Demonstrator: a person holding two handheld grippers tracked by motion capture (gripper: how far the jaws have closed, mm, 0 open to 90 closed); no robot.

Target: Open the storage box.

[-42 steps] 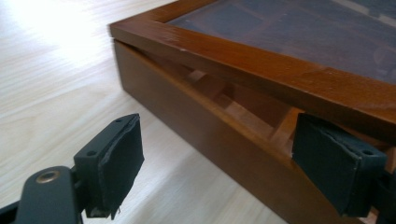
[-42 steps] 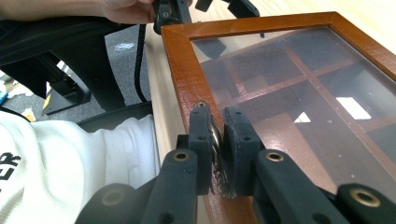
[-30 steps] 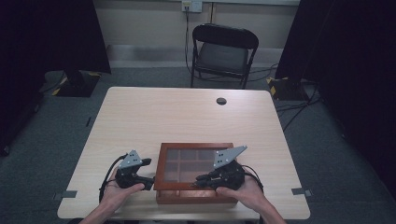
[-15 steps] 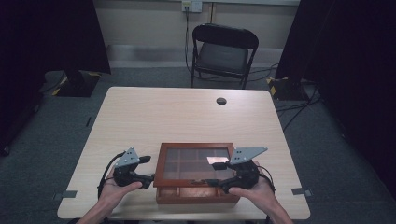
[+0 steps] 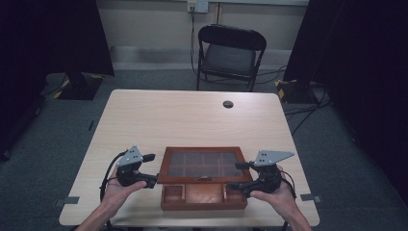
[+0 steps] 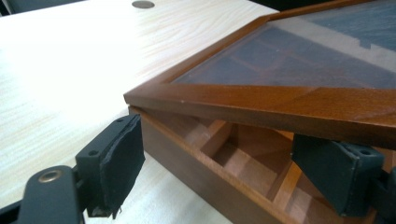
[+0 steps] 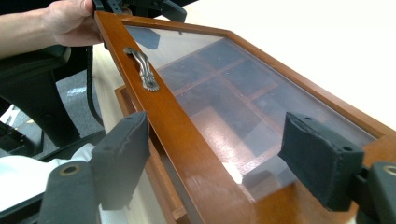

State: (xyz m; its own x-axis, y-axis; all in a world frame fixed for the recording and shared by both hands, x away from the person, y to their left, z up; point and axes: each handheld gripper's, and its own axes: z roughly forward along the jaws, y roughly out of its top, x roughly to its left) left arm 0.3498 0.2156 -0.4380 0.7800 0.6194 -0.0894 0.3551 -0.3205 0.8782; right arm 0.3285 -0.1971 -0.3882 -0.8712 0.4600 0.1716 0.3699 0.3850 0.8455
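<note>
While glass lid (image 5: 204,164) tilts up off wooden box (image 5: 204,196), left gripper (image 5: 150,168) and right gripper (image 5: 235,176) jaws spread wide at its corners

- a flat wooden box (image 5: 204,197) of reddish-brown wood lies near the front edge of the table (image 5: 192,120), between the two hand-held grippers.
- its glass-paned lid (image 5: 206,164) is raised at the front, tilted up, hinged along the far side.
- a small metal handle (image 7: 142,69) sits on the lid's front rail.
- open compartments (image 5: 192,192) show inside, split by wooden dividers.
</note>
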